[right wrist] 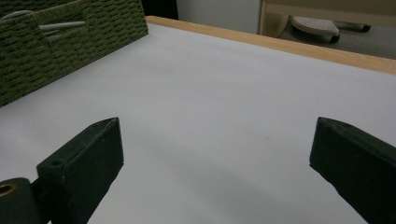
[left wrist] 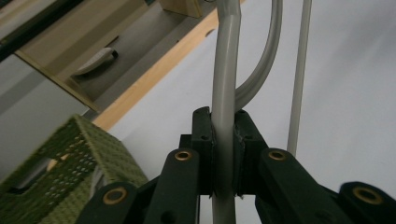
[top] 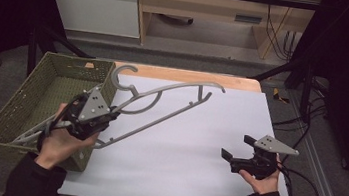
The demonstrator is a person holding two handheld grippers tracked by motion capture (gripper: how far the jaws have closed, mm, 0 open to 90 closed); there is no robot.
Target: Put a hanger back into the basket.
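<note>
White-topped table (top: 192,145) (wooden far edge), green woven basket (top: 20,104) on its left side

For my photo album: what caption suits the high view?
Left gripper clamps a grey hanger beside a green basket; right gripper waits open.

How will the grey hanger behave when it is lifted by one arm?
The grey hanger probably stays stiff: its long bars keep their shape while the left hand-held gripper clamps one arm. Held off-centre, it may swing or twist. Its smooth surface could slip between the pads.
</note>
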